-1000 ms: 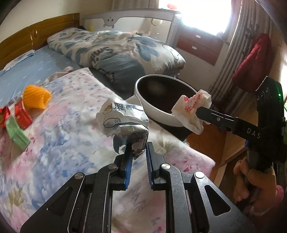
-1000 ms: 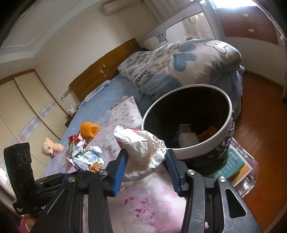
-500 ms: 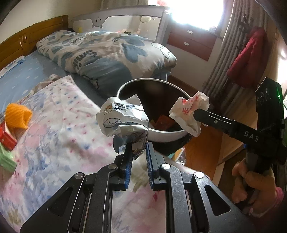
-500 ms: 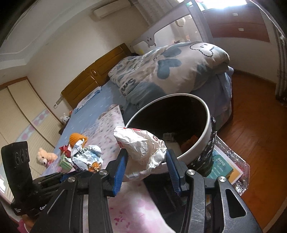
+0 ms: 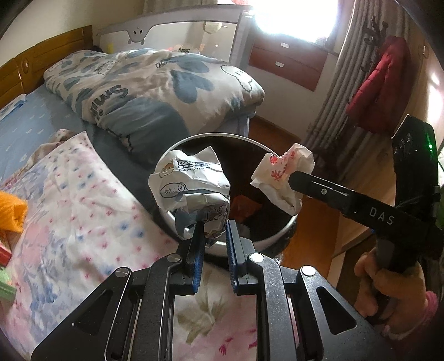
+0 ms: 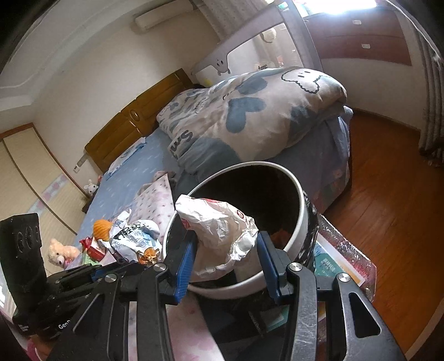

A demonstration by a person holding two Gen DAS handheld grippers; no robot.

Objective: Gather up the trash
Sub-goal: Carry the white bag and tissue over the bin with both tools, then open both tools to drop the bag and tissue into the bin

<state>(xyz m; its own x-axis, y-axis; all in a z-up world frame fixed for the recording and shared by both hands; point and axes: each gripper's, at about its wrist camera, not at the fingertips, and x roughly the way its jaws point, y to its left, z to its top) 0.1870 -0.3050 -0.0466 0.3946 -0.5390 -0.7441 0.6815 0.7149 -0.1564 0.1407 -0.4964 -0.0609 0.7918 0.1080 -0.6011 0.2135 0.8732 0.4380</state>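
A bed with a blue sheet fills the room, its wooden headboard against a pale wall. A heart-print duvet lies folded at the far side. Bright window light falls over red-brown drawers. Curtains hang right, above the wood floor.

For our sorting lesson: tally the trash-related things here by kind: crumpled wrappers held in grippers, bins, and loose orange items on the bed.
Crumpled wrappers held in grippers: 2, the blue-printed wrapper and the red-printed wrapper
Bins: 1, the trash bin
Loose orange items: 1, the orange item
Total: 4
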